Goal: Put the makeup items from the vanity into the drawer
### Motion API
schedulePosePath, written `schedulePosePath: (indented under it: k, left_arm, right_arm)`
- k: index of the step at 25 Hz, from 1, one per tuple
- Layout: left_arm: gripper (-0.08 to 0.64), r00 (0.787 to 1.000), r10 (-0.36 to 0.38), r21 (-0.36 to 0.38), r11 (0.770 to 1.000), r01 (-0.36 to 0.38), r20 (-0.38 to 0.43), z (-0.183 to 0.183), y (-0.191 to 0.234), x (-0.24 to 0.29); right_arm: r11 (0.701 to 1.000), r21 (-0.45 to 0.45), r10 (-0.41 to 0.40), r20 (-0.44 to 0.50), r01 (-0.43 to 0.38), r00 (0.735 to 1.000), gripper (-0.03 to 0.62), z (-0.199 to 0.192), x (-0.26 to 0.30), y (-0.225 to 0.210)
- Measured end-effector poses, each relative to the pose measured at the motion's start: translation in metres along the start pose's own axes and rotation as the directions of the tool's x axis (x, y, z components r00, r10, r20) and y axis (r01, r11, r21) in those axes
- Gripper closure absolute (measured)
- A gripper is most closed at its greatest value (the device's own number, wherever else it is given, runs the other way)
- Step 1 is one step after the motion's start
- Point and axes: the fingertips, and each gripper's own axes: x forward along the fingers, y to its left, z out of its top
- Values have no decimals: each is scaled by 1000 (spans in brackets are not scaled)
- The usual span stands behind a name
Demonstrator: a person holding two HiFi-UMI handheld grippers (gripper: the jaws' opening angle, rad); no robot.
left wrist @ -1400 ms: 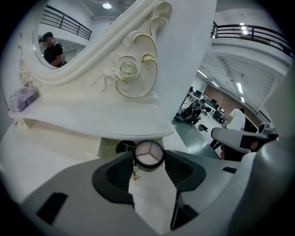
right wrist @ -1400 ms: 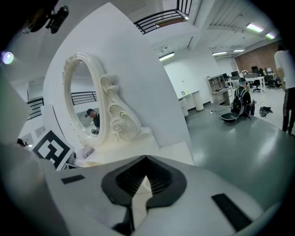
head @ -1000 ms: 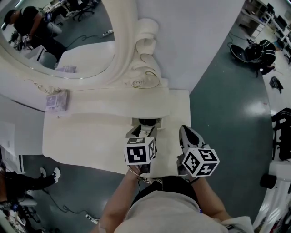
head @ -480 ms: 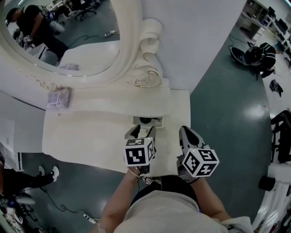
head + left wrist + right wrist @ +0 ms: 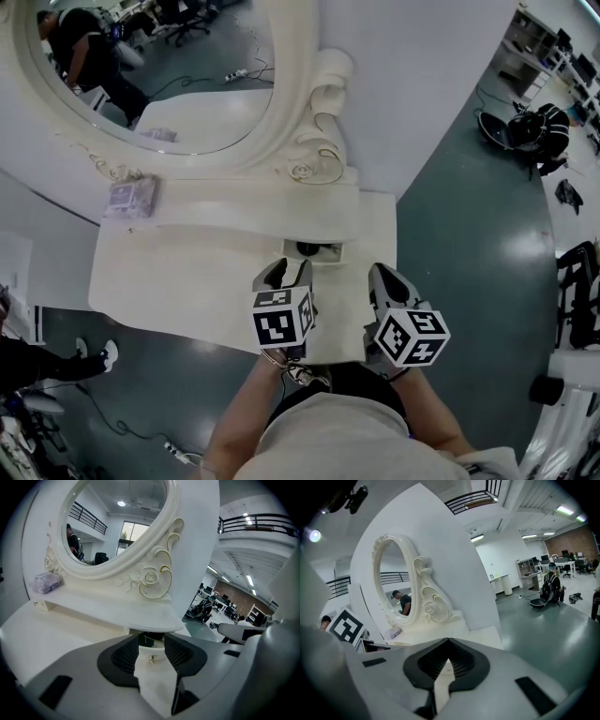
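Observation:
The white vanity (image 5: 187, 272) has a small drawer (image 5: 330, 255) pulled out a little under its shelf, with a dark item (image 5: 307, 248) inside. A lavender makeup pouch (image 5: 129, 197) lies on the shelf at the left, below the mirror. My left gripper (image 5: 284, 270) hovers just in front of the drawer. In the left gripper view its jaws have just been closing but still stand apart. The drawer's gold knob (image 5: 152, 658) shows in the gap, untouched. My right gripper (image 5: 384, 275) hangs beside it on the right. Its tips meet on nothing (image 5: 449, 643).
An oval mirror (image 5: 159, 75) in a carved white frame rises behind the shelf. The vanity's right edge (image 5: 392, 244) drops to grey-green floor. People, bags and cables lie far off on that floor. The pouch (image 5: 46, 582) also shows far left in the left gripper view.
My left gripper has drawn slightly up and back from the drawer. The head view has shifted, so the vanity sits a little further right. The right gripper has kept still.

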Motion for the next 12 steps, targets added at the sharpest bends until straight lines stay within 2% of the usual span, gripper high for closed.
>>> schedulePosePath:
  k: [9, 12]
  left_arm:
    - [525, 997, 49, 2, 999, -49, 51, 2, 13, -29]
    - [548, 997, 43, -1, 999, -43, 70, 1, 12, -40]
  right_arm:
    - [999, -27, 34, 6, -34, 999, 575, 1, -10, 25]
    - [998, -42, 46, 7, -45, 999, 574, 1, -15, 32]
